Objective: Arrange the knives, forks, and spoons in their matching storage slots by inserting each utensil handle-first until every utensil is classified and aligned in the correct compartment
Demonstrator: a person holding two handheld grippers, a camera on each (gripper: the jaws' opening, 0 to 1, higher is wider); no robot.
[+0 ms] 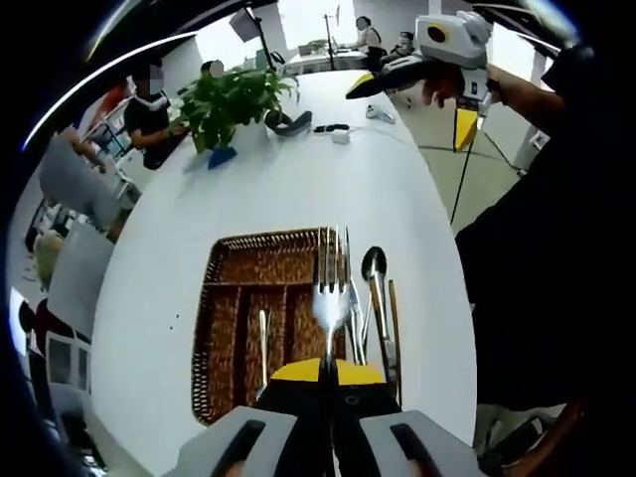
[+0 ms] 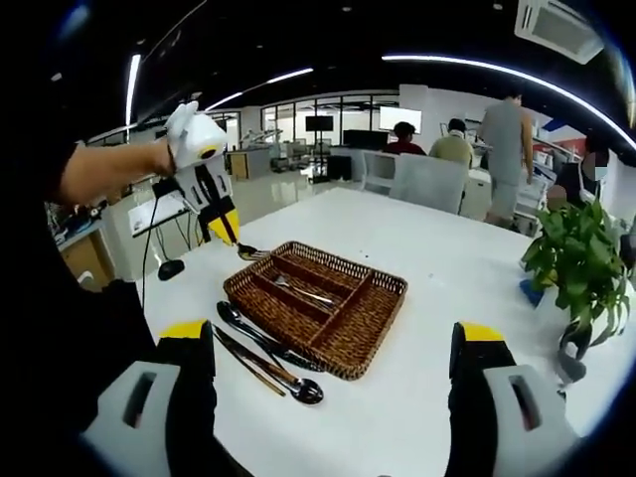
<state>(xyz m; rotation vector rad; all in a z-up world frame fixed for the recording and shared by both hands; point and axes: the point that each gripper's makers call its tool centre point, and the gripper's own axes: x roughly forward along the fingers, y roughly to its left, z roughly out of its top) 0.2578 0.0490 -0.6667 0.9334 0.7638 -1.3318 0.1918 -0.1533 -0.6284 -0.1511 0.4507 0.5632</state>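
With the left tongs (image 1: pixel 323 373) clamped on a fork (image 1: pixel 330 296) and hovering just above the wicker tray (image 2: pixel 383 288), this looks like the insertion step. Right tongs (image 2: pixel 333 368) hang wide open, holding nothing. One utensil (image 2: pixel 303 292) already sits in a middle slot; dark spoons (image 2: pixel 268 360) lie on the table (image 2: pixel 447 248) beside the tray. Next it probably needs lowering handle-first into the matching slot.

Silver fork (image 1: pixel 329 288) gripped by its handle, tines outward, above wicker tray (image 2: pixel 370 328); one utensil (image 2: pixel 303 290) inside, dark spoons (image 2: pixel 260 350) on table beside tray.
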